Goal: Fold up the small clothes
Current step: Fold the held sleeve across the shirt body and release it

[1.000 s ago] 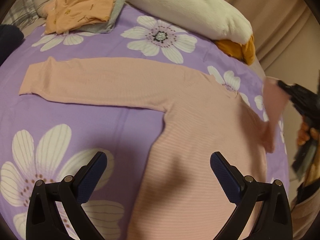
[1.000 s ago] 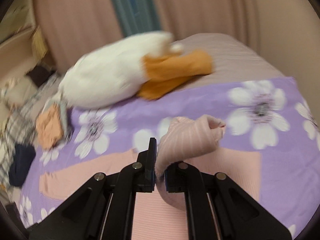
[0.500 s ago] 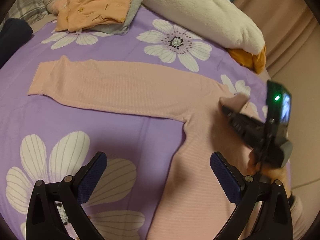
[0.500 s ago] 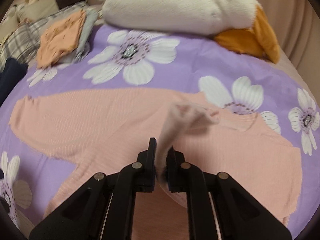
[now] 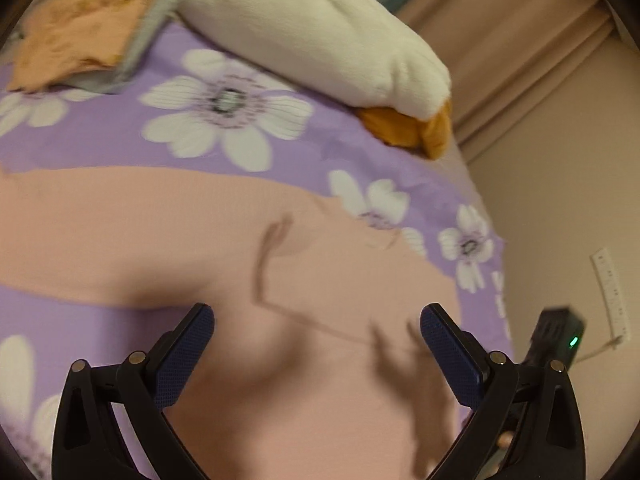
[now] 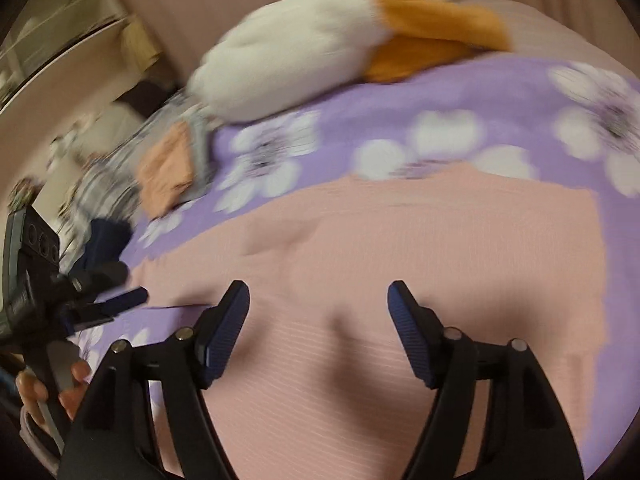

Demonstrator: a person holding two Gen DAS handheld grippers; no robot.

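since a second ago the right sleeve has gone from pinched in the right claw [image 6: 318,336] to lying folded across the chest of the pink long-sleeve top [image 5: 304,360]. right claw's jaws have just been opening, nothing between them now; it hangs released over the shirt body. left claw [image 5: 316,352] also spread wide and empty, above the torso near the folded sleeve's edge. top lies flat on the bed's purple flowered sheet [image 5: 120,128], left sleeve stretched out sideways. folded orange garment [image 5: 80,28] sits on a grey one at the far corner, well apart. white and orange plush [image 5: 312,28] lies beyond the shirt. both views motion-blurred.
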